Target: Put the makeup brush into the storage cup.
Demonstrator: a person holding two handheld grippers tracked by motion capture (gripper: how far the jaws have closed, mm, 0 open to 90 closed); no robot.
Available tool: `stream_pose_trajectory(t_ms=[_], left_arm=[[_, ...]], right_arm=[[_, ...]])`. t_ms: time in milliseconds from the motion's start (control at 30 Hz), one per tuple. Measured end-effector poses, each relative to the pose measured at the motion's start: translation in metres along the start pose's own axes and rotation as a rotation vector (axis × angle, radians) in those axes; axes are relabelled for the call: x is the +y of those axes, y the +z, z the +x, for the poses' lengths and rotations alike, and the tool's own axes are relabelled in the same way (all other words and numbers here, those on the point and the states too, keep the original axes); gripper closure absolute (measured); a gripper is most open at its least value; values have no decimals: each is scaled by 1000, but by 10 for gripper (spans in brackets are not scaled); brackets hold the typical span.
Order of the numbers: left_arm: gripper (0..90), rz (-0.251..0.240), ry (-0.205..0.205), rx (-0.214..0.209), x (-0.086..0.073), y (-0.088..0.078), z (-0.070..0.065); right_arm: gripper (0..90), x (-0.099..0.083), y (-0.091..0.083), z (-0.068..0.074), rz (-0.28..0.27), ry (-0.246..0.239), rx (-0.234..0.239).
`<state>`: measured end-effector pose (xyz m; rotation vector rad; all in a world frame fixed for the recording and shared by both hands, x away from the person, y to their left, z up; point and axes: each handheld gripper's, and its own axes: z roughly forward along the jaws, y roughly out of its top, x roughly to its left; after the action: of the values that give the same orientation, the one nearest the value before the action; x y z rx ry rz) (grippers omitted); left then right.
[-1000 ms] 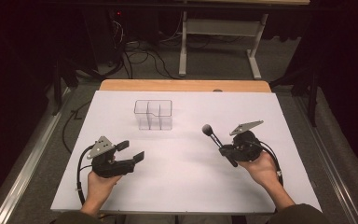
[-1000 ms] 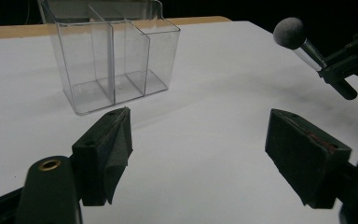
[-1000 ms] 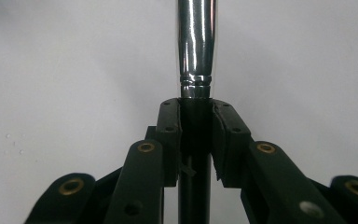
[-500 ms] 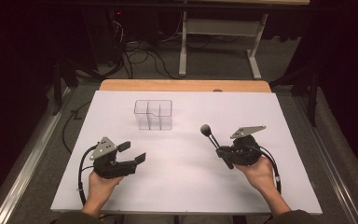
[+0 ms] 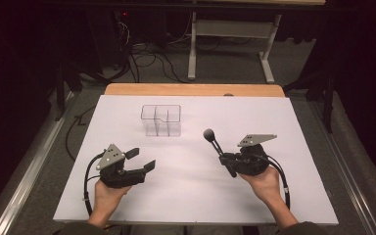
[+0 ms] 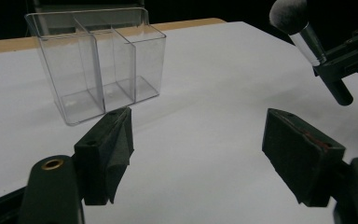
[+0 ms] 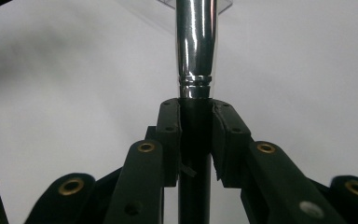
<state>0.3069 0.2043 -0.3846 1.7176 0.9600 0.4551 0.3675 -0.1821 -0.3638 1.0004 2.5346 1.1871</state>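
From the high view, the right hand-held gripper point(image 5: 229, 161) is gripping a makeup brush point(image 5: 214, 143) by its dark handle, bristle head pointing up and away toward the far-left, so the brush's long axis is tilting toward the clear organizer point(image 5: 161, 120). That organizer is standing upright on the white worktop point(image 5: 293, 122), up and to the left of the brush tip, well apart from it. The left hand-held gripper point(image 5: 140, 159) is sitting near the person's side with jaws wide and nothing between them; it is lying about as near the organizer as the right one, but the right one is carrying the brush. From the left gripper view, the left hand-held gripper point(image 6: 205, 158) is standing wide, bare worktop between the pads; the clear organizer point(image 6: 98, 65) is sitting just ahead and left with three open-topped compartments, and the makeup brush point(image 6: 303, 28) is hanging at the upper right, head up. From the right gripper view, the right hand-held gripper point(image 7: 196, 140) is clamping the black handle just below the chrome ferrule of the makeup brush point(image 7: 196, 42), the shaft running straight ahead toward a corner of the organizer at the top edge. My read: the next move is needing travel forward-left plus a flip, handle down, to drop it into a compartment.
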Motion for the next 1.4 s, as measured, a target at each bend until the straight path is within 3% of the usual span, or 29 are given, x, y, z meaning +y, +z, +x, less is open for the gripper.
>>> stream_pose_trajectory(t_ms=[167,400,600,767,1000,1100,1200,1400], left_arm=[[250,-17,2,-11,4,1,-2],[268,33,8,-29,12,4,-4],[303,14,6,-1,16,1,-6],[302,6,3,-9,22,4,-6],[311,6,8,-49,30,11,-10],[316,13,-18,-99,32,16,-9],[315,26,12,-100,33,22,-13],[316,27,27,-116,38,28,-19]], right_arm=[[767,0,4,4,-5,-11,10],[767,0,5,7,-16,-10,9],[767,0,5,8,-26,-3,12],[767,0,4,7,-32,-7,9],[767,0,3,7,-39,-6,2],[767,0,3,7,-45,-1,1],[767,-1,3,7,-47,-3,-3],[766,0,5,8,-40,-3,-3]])
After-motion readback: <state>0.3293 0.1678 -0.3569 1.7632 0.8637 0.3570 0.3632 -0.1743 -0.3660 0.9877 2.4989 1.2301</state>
